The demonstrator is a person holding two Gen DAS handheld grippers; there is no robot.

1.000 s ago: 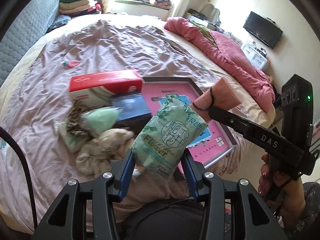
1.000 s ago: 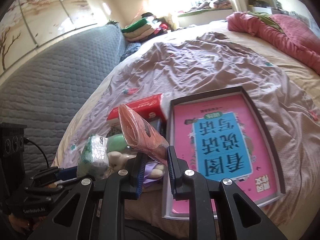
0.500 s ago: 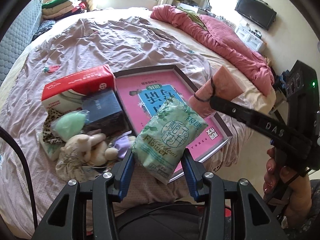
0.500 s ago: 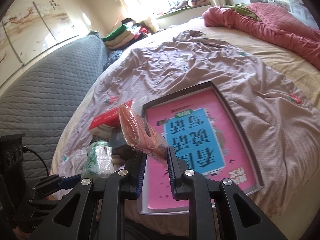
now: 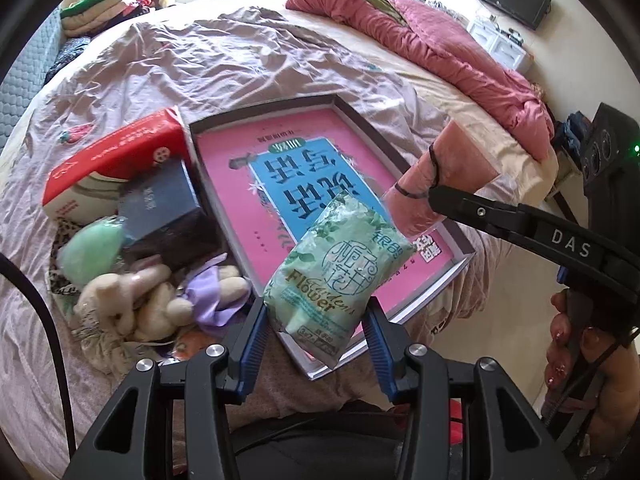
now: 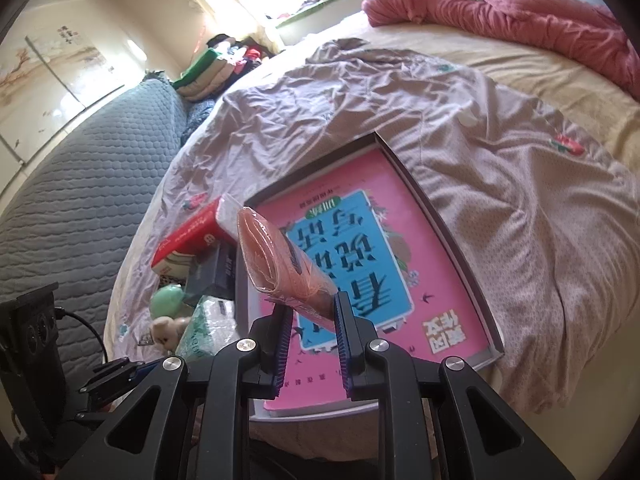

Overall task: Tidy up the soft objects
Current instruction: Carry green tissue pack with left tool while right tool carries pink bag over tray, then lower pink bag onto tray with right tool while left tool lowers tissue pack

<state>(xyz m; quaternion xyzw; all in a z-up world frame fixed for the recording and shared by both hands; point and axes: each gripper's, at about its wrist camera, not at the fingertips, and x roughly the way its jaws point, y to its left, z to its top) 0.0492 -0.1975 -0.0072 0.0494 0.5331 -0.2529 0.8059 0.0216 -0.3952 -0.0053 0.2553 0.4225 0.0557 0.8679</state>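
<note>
Tissue pack (image 5: 338, 268) nearer the box (image 5: 460, 240) now

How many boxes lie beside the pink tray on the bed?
2. The red box lies on the bedsheet left of the pink tray; the dark blue box sits in front of it, against the tray wall. The soft pile could hide more.

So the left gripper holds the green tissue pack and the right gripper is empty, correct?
Not quite. The left gripper does hold the green tissue pack, but the right gripper is shut on a pink wrapped roll, as the right wrist view shows.
</note>
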